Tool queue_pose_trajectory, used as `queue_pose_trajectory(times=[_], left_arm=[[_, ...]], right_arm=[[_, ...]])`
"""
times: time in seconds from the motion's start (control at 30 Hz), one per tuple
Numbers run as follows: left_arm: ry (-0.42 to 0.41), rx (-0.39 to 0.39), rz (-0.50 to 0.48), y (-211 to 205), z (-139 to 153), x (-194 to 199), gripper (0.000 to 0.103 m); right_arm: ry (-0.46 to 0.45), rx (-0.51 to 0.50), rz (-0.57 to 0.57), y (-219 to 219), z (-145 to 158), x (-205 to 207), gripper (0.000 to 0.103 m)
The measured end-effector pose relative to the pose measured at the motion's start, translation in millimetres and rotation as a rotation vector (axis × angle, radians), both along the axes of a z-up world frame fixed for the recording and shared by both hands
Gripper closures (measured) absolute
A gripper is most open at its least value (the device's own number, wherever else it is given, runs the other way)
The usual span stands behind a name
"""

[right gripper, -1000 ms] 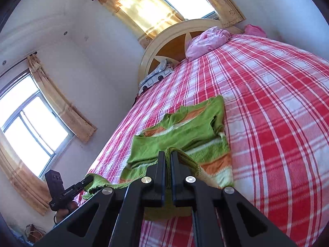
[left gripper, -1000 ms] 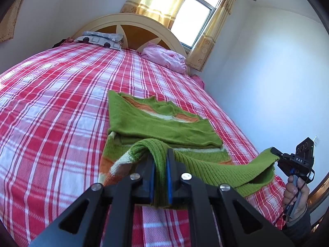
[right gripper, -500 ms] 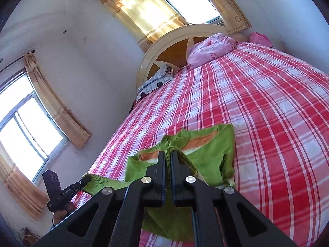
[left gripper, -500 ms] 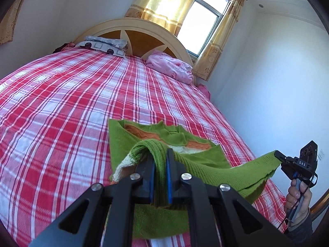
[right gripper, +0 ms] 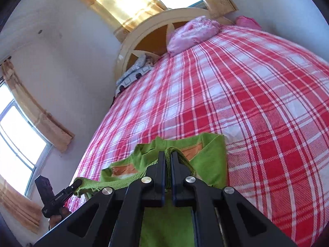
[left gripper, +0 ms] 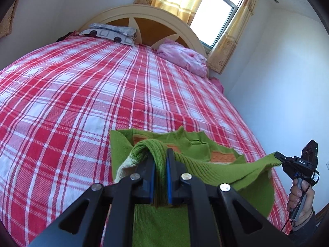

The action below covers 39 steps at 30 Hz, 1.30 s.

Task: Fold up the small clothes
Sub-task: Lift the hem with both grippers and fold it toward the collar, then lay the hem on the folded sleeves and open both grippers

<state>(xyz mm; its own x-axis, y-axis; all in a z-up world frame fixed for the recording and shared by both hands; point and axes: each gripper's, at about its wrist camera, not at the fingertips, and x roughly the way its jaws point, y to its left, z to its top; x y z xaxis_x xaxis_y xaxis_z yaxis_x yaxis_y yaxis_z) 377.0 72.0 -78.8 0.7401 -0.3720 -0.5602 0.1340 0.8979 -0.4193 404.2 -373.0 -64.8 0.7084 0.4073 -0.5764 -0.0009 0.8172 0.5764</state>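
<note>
- The bed (left gripper: 86, 94) fills most of both wrist views, covered by a red-and-white plaid sheet (right gripper: 257, 107) that lies smooth across the mattress.
- At its far end stands a cream arched headboard (left gripper: 164, 14) with orange-brown panels.
- A grey-and-white patterned pillow (left gripper: 111, 33) lies on the sheet against the headboard, on the left in the left wrist view.
- A crumpled pink bundle of bedding (left gripper: 183, 57) lies on the sheet near the headboard's other end, well apart from the pillow.
- A green knitted sweater (left gripper: 195, 146) with orange stripes rests partly on the sheet near the bed's near end, its lower part raised off the sheet.
</note>
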Motion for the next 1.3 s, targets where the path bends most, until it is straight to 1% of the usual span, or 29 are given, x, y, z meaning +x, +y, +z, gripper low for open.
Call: queue_pose_trajectory(times=[0.13,0.17,0.23,0.27,0.3,0.33,0.37,0.4,0.57,0.67,0.7,0.77,0.8,0.87,0.93,0.97,1.03,1.07,1.1,1.13,1.17,1.23,1.27,1.3], left_arm=[[0.045,0.031,0.018,-3,-16,22,0.092],[0.056,0.044,0.022,-4,-20,25,0.086],[0.085,0.057,0.036,-5,-28,31,0.085],[0.097,0.058,0.046,-4,-31,32,0.079],[0.094,0.061,0.064,-1,-32,31,0.074],[0.088,0.061,0.075,1,-32,30,0.072],[0.083,0.059,0.089,5,-33,28,0.066],[0.080,0.059,0.104,9,-33,26,0.062],[0.113,0.062,0.115,21,-42,19,0.061],[0.098,0.085,0.110,19,-40,8,0.061],[0.087,0.112,0.105,15,-38,4,0.054],[0.069,0.188,0.102,5,-36,2,0.042],[0.063,0.248,0.104,-2,-35,2,0.042],[0.050,0.322,0.089,-10,-34,5,0.042],[0.022,0.417,0.103,-16,-34,10,0.042],[0.017,0.458,0.118,-18,-35,13,0.041],[0.046,0.507,0.146,-16,-41,22,0.037],[0.069,0.515,0.168,-12,-45,27,0.037],[0.098,0.515,0.198,-6,-49,32,0.035],[0.129,0.499,0.231,3,-54,37,0.035],[0.150,0.470,0.254,11,-58,41,0.035],[0.181,0.424,0.282,22,-67,42,0.035],[0.192,0.413,0.287,24,-72,42,0.035],[0.198,0.396,0.289,27,-74,40,0.035]], right_arm=[[0.078,-0.011,-0.020,-1,-29,35,0.099],[0.098,-0.011,-0.022,-1,-36,41,0.098],[0.172,-0.031,-0.051,-4,-57,63,0.094],[0.180,-0.042,-0.063,-5,-61,67,0.079],[0.165,-0.052,-0.070,-6,-63,71,0.054],[0.139,-0.053,-0.069,-7,-63,72,0.044],[0.110,-0.063,-0.072,-8,-60,70,0.039],[0.104,-0.079,-0.069,-6,-59,69,0.039],[0.072,-0.159,-0.044,2,-48,47,0.039],[0.058,-0.195,-0.021,10,-40,30,0.039],[0.063,-0.205,0.002,16,-39,26,0.039],[0.075,-0.225,0.086,34,-39,21,0.039],[0.082,-0.245,0.135,47,-39,19,0.039],[0.118,-0.283,0.239,76,-44,18,0.039],[0.145,-0.322,0.327,104,-52,22,0.039],[0.156,-0.338,0.352,116,-56,24,0.039],[0.192,-0.331,0.396,133,-66,29,0.040],[0.201,-0.339,0.414,144,-72,34,0.051],[0.203,-0.370,0.407,150,-76,37,0.068],[0.213,-0.429,0.382,156,-81,43,0.075],[0.212,-0.452,0.361,160,-84,52,0.079],[0.217,-0.474,0.329,161,-87,70,0.080],[0.226,-0.497,0.299,161,-89,78,0.086],[0.234,-0.498,0.286,160,-92,86,0.088]])
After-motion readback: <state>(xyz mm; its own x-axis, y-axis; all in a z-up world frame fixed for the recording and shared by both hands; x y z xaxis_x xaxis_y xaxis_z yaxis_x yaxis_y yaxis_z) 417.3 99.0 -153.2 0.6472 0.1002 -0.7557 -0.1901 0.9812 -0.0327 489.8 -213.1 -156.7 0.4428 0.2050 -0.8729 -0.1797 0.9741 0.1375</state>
